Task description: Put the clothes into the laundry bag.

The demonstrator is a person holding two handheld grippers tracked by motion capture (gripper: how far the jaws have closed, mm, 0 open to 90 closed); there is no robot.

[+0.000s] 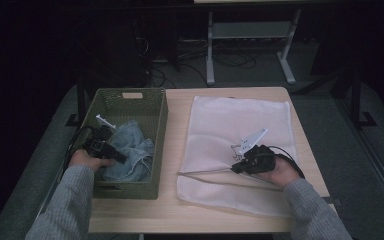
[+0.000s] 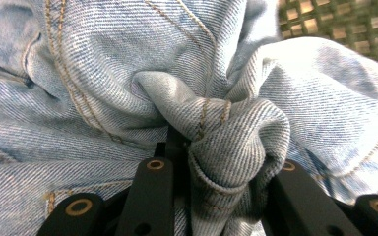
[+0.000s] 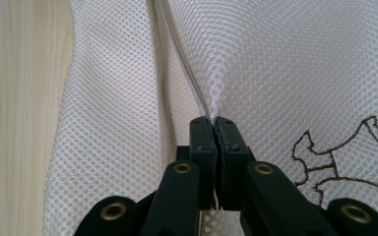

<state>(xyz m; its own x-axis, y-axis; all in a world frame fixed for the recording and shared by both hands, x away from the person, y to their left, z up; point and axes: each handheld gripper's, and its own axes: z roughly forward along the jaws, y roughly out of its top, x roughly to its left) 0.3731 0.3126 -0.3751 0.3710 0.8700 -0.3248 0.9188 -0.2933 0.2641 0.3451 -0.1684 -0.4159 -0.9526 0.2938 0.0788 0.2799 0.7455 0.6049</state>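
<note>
Two hand-held grippers clamped: left (image 2: 216, 162) on jeans (image 2: 128, 73) in basket (image 1: 130, 102), right (image 3: 215, 128) on mesh bag (image 3: 285, 64).

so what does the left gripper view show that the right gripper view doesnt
Left gripper view: crumpled light blue denim jeans, a fold bunched between the left gripper fingers, with the olive green woven basket wall behind. Right gripper view: a white mesh laundry bag on the pale wooden table, its edge pinched by the right gripper, plus a brown embroidered figure. Both: black fingers shut on fabric.
</note>
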